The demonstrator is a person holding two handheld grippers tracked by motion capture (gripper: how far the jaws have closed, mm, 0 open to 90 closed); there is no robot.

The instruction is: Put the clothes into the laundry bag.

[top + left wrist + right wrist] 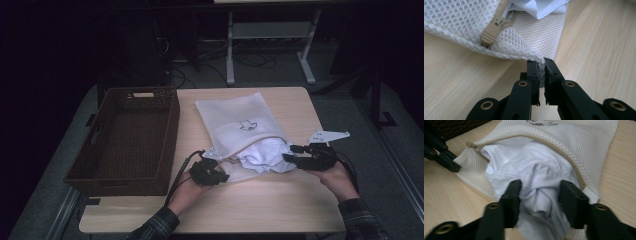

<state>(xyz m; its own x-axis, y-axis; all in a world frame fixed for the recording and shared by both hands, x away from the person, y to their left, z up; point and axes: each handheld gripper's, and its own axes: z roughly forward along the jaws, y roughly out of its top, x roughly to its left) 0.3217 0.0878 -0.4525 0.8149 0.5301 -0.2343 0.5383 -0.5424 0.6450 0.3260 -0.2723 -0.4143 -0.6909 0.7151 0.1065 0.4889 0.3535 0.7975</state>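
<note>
Pinching mesh bag (506, 47), left tongs (541, 65); right tongs (540, 195) astride white shirt (534, 170).

High view overhead, facing forward-down — gripper views close, sharing mesh bag (235, 125).

A basket (125, 140) lies left of the mesh bag (240, 120) on the table (280, 205), a shirt (262, 155) in the bag
</note>
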